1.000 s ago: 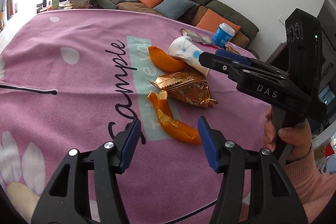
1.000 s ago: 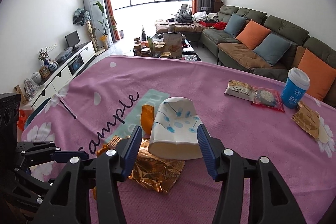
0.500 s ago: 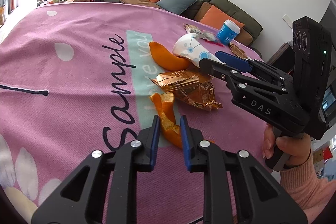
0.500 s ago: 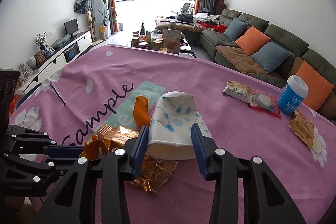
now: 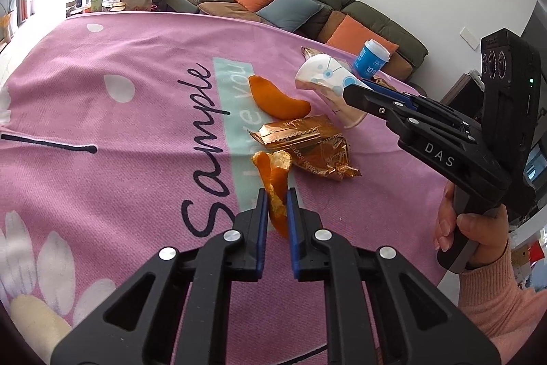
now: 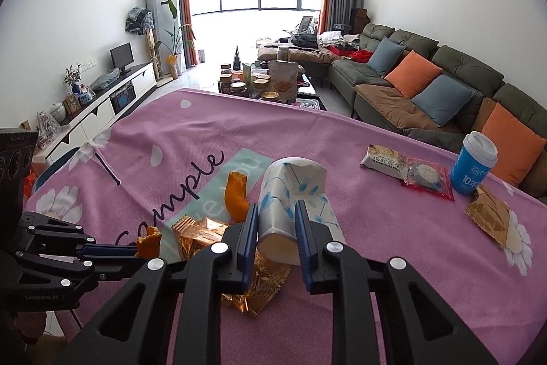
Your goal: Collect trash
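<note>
Orange peel (image 5: 275,190) pinched in left tongs (image 5: 274,199); right tongs (image 6: 276,221) squeeze the paper cup (image 6: 290,197).

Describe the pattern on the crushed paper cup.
White paper cup with blue dots and thin lines; right wrist view.

The table (image 5: 102,64) lay open along its left half, bare cloth with nothing standing. The middle was crowded: a wrapper (image 5: 307,146) and peel (image 5: 277,100) lay close beside the cup (image 6: 290,194). Beyond, a blue cup (image 6: 473,165) and snack packets (image 6: 407,168) stood near the far right edge.
</note>
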Demonstrator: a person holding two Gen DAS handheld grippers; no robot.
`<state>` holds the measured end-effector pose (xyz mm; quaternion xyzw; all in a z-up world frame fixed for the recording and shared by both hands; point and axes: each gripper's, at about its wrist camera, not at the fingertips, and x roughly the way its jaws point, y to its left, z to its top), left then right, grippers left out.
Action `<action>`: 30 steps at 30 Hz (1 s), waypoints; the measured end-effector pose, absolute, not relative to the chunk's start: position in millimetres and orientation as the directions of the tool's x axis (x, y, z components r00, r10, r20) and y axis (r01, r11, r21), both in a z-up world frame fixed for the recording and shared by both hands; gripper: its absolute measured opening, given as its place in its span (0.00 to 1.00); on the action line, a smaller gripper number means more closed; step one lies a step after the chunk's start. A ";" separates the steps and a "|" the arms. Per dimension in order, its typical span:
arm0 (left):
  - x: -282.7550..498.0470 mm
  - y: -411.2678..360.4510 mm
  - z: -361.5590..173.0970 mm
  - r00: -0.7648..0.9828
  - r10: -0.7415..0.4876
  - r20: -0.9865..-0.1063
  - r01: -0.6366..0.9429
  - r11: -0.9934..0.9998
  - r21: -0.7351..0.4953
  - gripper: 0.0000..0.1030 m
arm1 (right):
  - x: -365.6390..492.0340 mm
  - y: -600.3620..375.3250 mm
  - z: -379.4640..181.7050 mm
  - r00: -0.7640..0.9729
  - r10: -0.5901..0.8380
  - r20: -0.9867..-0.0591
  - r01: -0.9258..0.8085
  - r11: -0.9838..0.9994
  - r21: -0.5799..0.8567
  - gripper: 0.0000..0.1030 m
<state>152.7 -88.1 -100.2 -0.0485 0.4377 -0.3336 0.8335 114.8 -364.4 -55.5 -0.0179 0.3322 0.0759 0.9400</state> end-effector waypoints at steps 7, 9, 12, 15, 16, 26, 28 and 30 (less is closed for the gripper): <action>143.2 -70.9 -87.6 0.436 -0.595 -0.675 0.506 0.782 -0.364 0.11 | 107.3 -365.2 -39.4 0.793 0.164 -0.587 -0.165 0.985 0.052 0.19; 140.3 -65.0 -83.4 0.449 -0.594 -0.668 0.502 0.786 -0.361 0.11 | 105.4 -363.4 -35.7 0.796 0.180 -0.577 -0.176 0.982 0.063 0.19; 132.7 -56.0 -77.1 0.467 -0.589 -0.660 0.498 0.791 -0.354 0.11 | 102.6 -358.4 -31.0 0.801 0.206 -0.563 -0.195 0.978 0.079 0.19; 127.3 -47.0 -71.1 0.485 -0.581 -0.654 0.489 0.800 -0.348 0.11 | 99.3 -351.7 -27.4 0.802 0.235 -0.549 -0.219 0.971 0.096 0.19; 125.6 -44.0 -69.4 0.492 -0.577 -0.652 0.485 0.803 -0.345 0.11 | 98.7 -349.2 -26.1 0.801 0.246 -0.546 -0.228 0.968 0.101 0.19; 114.7 -7.8 -53.7 0.543 -0.551 -0.634 0.433 0.830 -0.350 0.10 | 93.9 -312.5 -18.7 0.780 0.341 -0.525 -0.326 0.937 0.125 0.19; 112.2 0.7 -50.9 0.552 -0.544 -0.631 0.422 0.836 -0.351 0.10 | 94.2 -305.3 -18.5 0.773 0.359 -0.523 -0.343 0.930 0.130 0.19; 110.8 8.5 -48.8 0.561 -0.538 -0.629 0.411 0.841 -0.352 0.06 | 94.7 -298.4 -18.4 0.764 0.378 -0.523 -0.362 0.922 0.136 0.19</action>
